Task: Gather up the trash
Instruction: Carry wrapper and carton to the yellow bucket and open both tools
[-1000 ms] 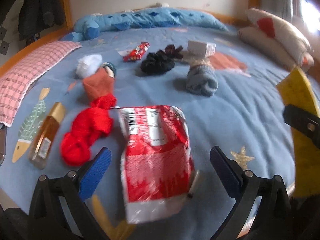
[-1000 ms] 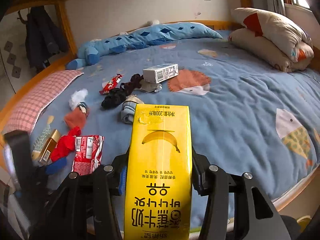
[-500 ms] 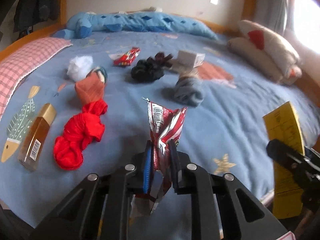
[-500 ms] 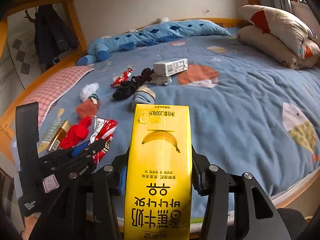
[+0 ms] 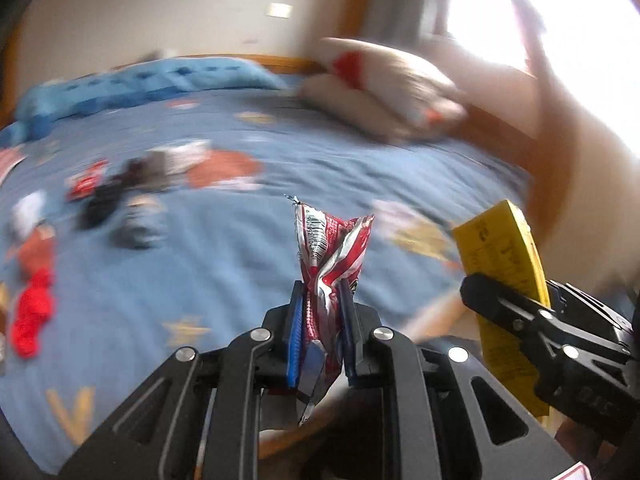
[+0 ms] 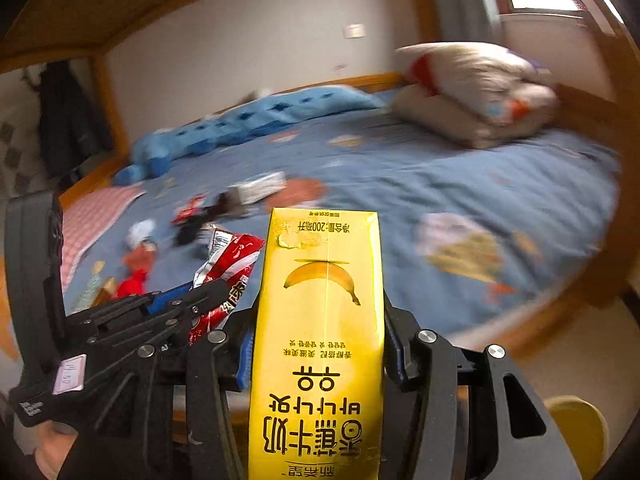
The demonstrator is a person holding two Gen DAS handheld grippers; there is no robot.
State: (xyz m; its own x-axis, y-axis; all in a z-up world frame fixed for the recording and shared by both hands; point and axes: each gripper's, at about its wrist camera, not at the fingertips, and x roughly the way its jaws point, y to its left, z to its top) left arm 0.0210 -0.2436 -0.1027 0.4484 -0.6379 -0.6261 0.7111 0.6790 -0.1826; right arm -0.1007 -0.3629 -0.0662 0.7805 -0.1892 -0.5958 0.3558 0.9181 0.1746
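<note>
Left gripper (image 5: 322, 320) pinches wrapper (image 5: 332, 248); right gripper (image 6: 320, 360) clamps yellow carton (image 6: 320, 320). Keep both squeezed, carry level to bin.

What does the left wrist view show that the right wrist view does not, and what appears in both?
Only the left wrist view shows the gold star print on the blue bedspread and the barcode on the red snack wrapper pinched in the left gripper.

Only the right wrist view shows the banana picture on the yellow milk carton, the dark coat hanging at left, and the pink checked pillow.

Both show the wrapper, the carton held by the right gripper, the folded quilt, and the long blue pillow.
</note>
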